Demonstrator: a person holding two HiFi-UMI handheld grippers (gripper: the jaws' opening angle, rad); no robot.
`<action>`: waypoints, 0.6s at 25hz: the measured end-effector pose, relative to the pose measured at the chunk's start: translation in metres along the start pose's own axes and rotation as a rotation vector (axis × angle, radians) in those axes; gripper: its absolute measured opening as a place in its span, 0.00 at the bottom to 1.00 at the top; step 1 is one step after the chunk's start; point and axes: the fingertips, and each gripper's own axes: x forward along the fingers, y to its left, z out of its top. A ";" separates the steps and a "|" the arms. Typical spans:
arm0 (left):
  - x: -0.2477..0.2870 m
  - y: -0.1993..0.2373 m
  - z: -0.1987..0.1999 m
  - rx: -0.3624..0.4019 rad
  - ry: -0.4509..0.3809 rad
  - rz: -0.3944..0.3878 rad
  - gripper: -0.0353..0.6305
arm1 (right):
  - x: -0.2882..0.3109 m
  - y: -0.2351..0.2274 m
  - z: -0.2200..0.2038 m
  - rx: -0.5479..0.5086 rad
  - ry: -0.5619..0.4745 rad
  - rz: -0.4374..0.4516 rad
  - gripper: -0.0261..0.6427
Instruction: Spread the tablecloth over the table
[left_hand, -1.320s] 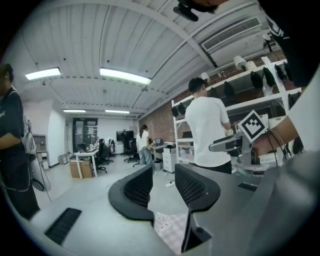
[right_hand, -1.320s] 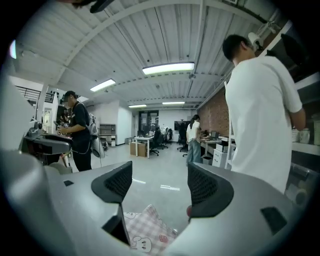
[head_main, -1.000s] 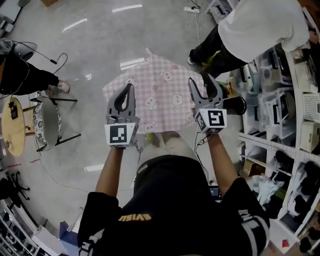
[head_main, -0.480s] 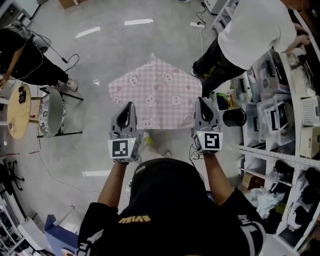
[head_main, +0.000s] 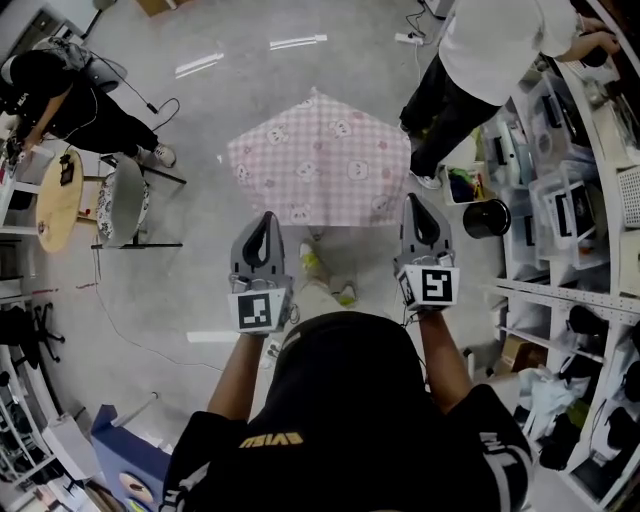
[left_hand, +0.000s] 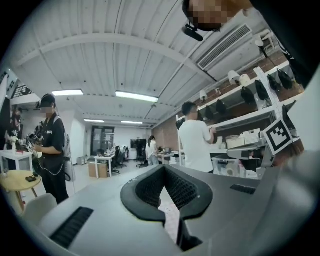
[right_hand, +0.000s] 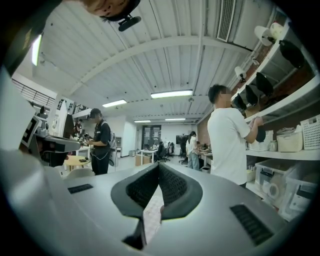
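Now pinches the pink checked bear-print fabric tablecloth (head_main: 320, 160) by its near edge in left gripper (head_main: 263, 218) and freshly closed right gripper (head_main: 419, 200); probably readies the spreading pull.

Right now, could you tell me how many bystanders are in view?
3: a person in black by the round table, left; a person in a white shirt at the shelves, right; a distant person by the desks. Others possibly hidden.
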 end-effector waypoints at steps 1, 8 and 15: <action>-0.006 -0.003 0.001 0.002 -0.002 0.009 0.08 | -0.006 -0.002 0.000 -0.002 0.002 0.001 0.04; -0.046 -0.012 -0.001 0.013 0.008 0.054 0.08 | -0.032 -0.002 0.005 -0.020 -0.020 0.014 0.04; -0.060 -0.015 -0.017 -0.003 0.015 0.067 0.08 | -0.051 0.007 -0.005 -0.024 -0.010 0.033 0.04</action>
